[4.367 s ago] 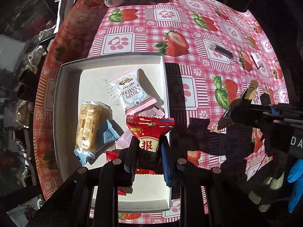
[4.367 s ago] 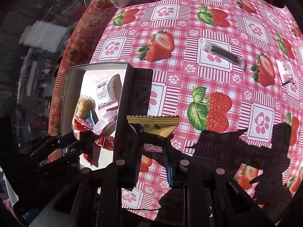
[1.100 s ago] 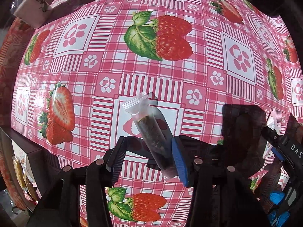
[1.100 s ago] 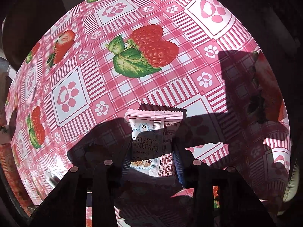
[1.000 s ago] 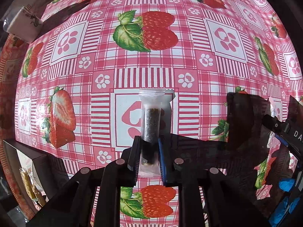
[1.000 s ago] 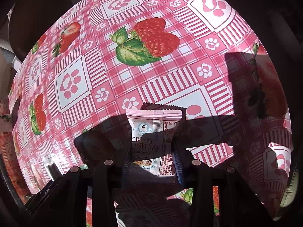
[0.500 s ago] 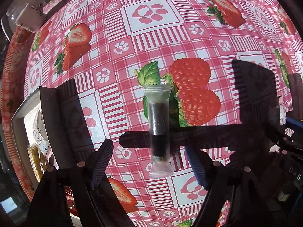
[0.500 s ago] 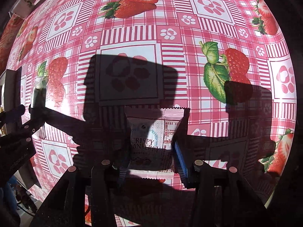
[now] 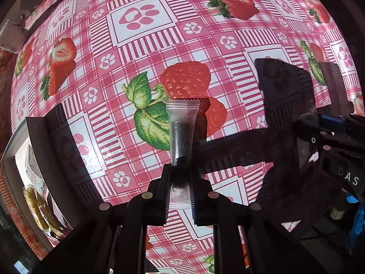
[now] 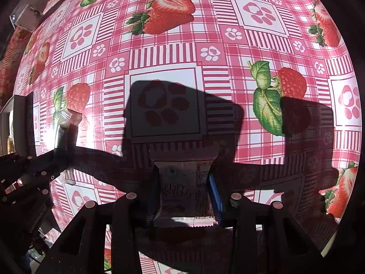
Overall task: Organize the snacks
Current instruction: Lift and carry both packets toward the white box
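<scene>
Both grippers loaded, held over the strawberry-print cloth [image 9: 141, 45].

Left gripper [image 9: 180, 191]: jaws pinch the lower end of a clear stick pack [image 9: 182, 132] with a dark filling; the pack stands straight out ahead of the jaws, crimped top farthest away. Box [image 9: 13, 146] lies well left of these jaws, snack packets [image 9: 37, 205] inside it. Right gripper [image 10: 184, 196]: jaws pinch a pale cracker pack [image 10: 180, 191] by both side edges, printed face toward the camera, pack in shadow. From the right wrist view, the left gripper [image 10: 45, 166] and stick pack [image 10: 65, 134] sit far left of the right jaws, box edge [image 10: 16, 105] beyond them.
</scene>
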A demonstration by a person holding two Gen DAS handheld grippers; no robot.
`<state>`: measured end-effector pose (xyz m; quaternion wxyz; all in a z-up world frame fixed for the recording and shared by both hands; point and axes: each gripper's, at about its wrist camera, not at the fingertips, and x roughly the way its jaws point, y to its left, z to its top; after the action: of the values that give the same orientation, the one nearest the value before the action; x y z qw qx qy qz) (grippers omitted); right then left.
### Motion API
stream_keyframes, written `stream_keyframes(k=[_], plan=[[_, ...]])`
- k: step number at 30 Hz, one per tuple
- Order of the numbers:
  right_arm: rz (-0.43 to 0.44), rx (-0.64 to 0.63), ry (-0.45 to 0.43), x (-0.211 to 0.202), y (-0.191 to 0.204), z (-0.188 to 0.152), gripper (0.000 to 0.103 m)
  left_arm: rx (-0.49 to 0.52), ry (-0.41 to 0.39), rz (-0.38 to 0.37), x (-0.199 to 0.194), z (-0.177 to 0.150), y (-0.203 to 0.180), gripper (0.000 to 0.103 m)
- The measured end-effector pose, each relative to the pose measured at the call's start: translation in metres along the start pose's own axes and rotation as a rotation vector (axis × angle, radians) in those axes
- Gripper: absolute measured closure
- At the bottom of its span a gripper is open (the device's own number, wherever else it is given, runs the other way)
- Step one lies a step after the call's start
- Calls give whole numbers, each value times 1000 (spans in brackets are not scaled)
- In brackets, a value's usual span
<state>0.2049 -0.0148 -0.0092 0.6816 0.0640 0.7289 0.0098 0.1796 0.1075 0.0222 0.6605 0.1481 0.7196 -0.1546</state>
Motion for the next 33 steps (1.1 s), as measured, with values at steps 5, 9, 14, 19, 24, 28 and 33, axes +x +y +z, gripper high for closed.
stream_keyframes(k=[5,9,14,19,24,28,33], plan=[[72,18,-29,-31,1,-20,62,20,-26,-20,-19,-22,-10,86],[122,44,-51,-54,-5,-27,62,24,-62,-51,-44,-34,4,86],[161,63,-83,-80,-7,-37,62,6,-122,-77,-75,-48,17,86],[183,60,-105,-93,-2,-41,62,-40,-169,-76,-90,-55,58,86],[193,15,-103,-89,27,-37,62,-107,-196,-76,-92,-66,90,86],[198,-39,-89,-88,59,-33,62,-155,-200,-56,-93,-80,115,86],[213,-130,-77,-89,108,-26,62,-226,-199,-36,-89,-101,147,86]])
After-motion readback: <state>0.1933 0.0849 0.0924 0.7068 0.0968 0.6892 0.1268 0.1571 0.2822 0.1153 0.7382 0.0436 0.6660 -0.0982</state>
